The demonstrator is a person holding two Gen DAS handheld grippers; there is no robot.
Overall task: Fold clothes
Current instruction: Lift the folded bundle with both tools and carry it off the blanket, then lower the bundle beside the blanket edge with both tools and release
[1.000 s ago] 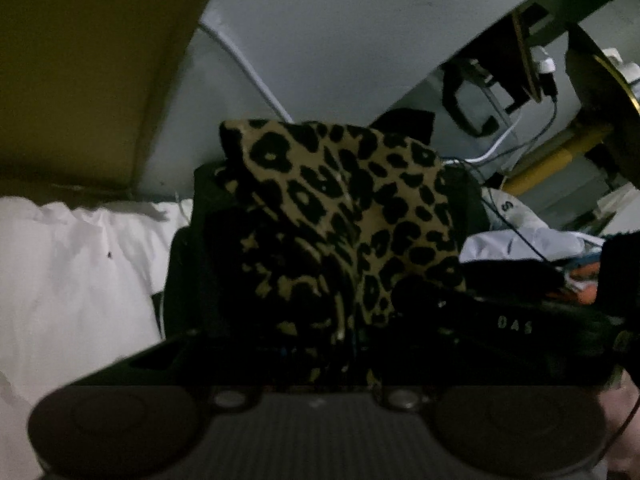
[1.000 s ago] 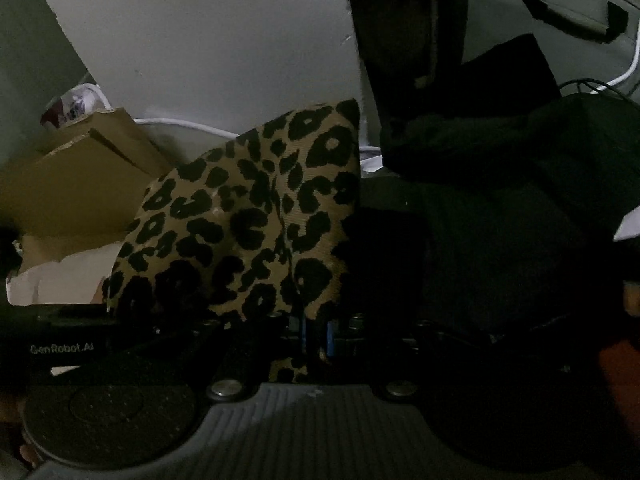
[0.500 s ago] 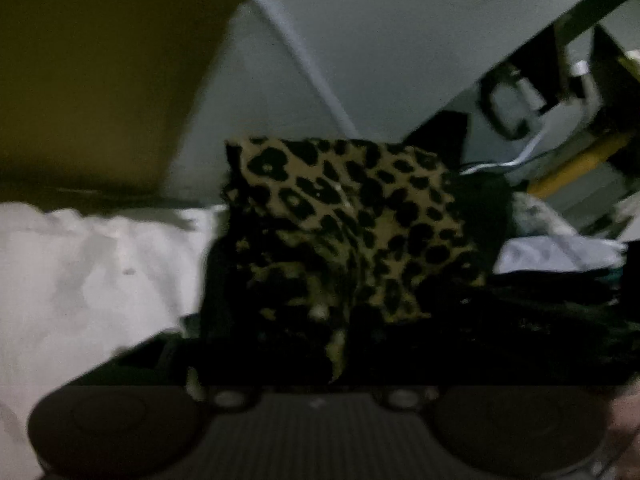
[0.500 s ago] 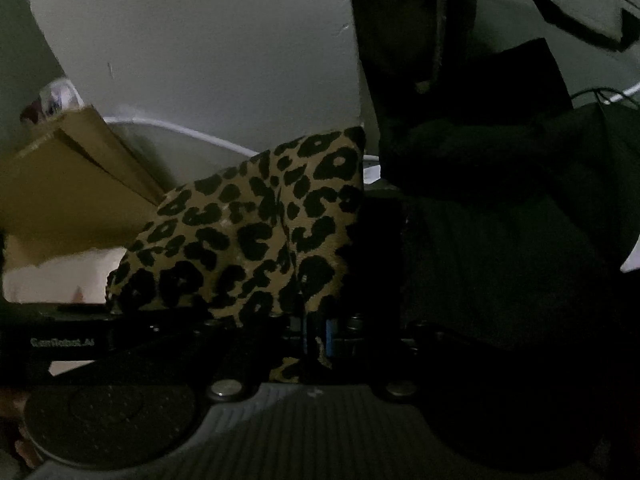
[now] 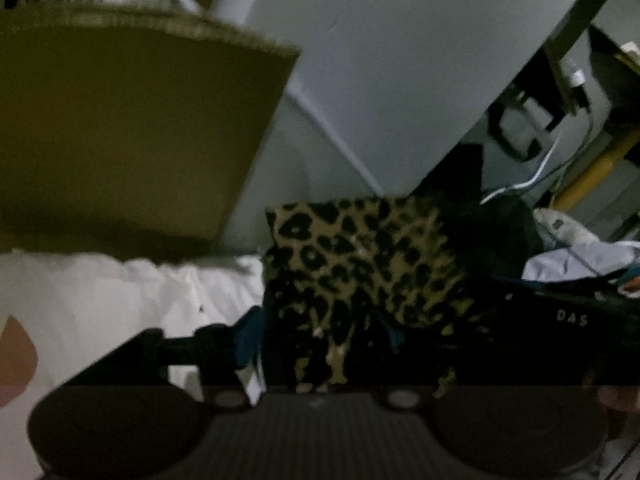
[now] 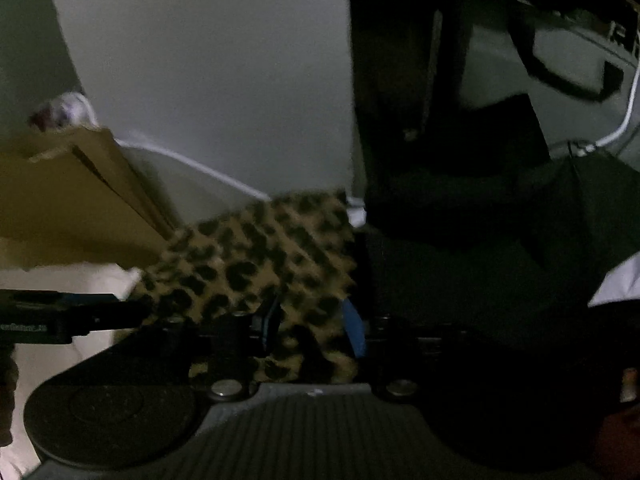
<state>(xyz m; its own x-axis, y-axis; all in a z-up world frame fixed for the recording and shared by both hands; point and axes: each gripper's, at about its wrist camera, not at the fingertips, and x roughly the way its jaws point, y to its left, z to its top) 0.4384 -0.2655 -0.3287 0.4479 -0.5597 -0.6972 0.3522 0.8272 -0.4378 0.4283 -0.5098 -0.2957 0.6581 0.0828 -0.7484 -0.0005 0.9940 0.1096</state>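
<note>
A leopard-print garment (image 5: 360,256) is bunched low in front of both cameras, resting against a dark pile. My left gripper (image 5: 320,338) is open: its blue-padded fingers (image 5: 248,336) stand apart, with a tail of the cloth hanging loose between them. In the right wrist view the same garment (image 6: 256,256) drapes over my right gripper (image 6: 314,324), also open, with its blue pads (image 6: 354,328) spread on either side of the fabric. Each gripper's black body shows at the edge of the other's view. Both views are dim and blurred.
A cardboard flap (image 5: 120,140) hangs over the left, above white fabric (image 5: 100,300). A heap of dark clothes (image 6: 480,260) fills the right. A grey wall panel (image 5: 400,60) with a white cable stands behind. Pale clothes and cables (image 5: 580,256) lie far right.
Both grippers have lowered with the leopard garment, and their fingers have parted from shut to open. The garment now sits lower and flatter.
</note>
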